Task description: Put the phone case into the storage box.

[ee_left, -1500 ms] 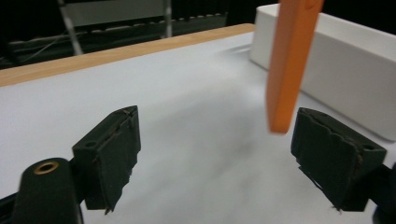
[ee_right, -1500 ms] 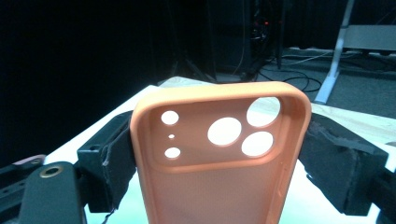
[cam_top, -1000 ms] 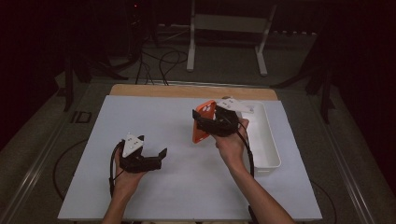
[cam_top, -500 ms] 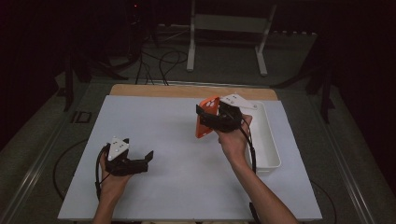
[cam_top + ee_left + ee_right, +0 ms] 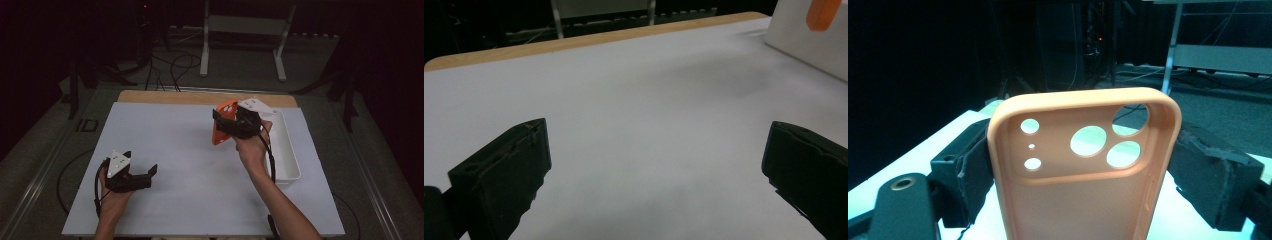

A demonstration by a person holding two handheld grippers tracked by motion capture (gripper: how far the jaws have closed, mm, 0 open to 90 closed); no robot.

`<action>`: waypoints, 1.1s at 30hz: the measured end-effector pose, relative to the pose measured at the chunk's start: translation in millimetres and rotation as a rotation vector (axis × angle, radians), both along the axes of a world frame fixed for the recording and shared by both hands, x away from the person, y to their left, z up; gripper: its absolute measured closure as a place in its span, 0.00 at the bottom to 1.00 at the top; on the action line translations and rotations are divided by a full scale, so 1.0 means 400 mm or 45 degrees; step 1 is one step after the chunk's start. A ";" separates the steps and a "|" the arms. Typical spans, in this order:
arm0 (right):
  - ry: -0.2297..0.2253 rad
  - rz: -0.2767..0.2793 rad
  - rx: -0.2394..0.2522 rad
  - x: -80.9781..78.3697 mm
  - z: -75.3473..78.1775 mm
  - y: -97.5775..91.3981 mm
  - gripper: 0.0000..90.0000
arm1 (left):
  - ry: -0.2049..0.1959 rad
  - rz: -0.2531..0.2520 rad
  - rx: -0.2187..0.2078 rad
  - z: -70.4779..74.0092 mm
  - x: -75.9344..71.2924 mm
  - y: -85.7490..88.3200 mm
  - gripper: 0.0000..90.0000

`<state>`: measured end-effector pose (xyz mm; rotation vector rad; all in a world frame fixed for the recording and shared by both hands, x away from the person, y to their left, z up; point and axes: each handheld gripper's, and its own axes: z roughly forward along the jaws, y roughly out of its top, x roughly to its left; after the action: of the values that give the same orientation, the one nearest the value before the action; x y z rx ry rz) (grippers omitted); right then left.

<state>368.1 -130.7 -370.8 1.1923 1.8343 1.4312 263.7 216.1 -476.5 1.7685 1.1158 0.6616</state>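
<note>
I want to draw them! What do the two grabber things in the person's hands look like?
Each gripper, left and right, is black with two chunky, blocky jaws. A pale grey three-cornered plate with small dots sits on top of each. A black cable loops from each. The person's forearms are bare, with no sleeves.

A white sheet [image 5: 190, 165] covers most of the bench [image 5: 200, 97], leaving a strip of bare wood along the far edge. A white rectangular tray [image 5: 287, 150] sits at the sheet's right side, its long side running away from the person. Beyond the bench, a white metal stand [image 5: 245, 30] rests on a grey floor [image 5: 240, 77], with dark cables [image 5: 172, 62] looped on the floor to its left. A small dark plate [image 5: 89, 125] lies on the floor just beside the bench's left edge. The background is dark.
</note>
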 end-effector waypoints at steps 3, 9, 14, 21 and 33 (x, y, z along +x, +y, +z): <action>-0.002 -0.007 -0.003 0.003 0.000 -0.003 0.18 | -0.007 -0.002 -0.002 -0.006 -0.004 0.003 0.00; -0.009 -0.021 -0.003 0.007 0.006 -0.012 0.18 | -0.005 0.001 0.008 -0.013 -0.005 0.005 0.00; -0.016 -0.028 -0.004 0.011 0.011 -0.018 0.18 | -0.002 0.006 0.010 -0.017 -0.007 0.006 0.00; -0.019 -0.045 -0.002 0.021 0.016 -0.027 0.18 | 0.002 0.016 0.002 -0.022 -0.008 0.012 0.00; -0.020 -0.070 -0.006 0.040 0.020 -0.039 0.18 | 0.003 0.023 0.011 -0.024 -0.010 0.012 0.00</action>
<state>383.9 -146.1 -362.6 1.2159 1.7796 1.4014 259.8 220.8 -486.2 1.7690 1.1331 0.6763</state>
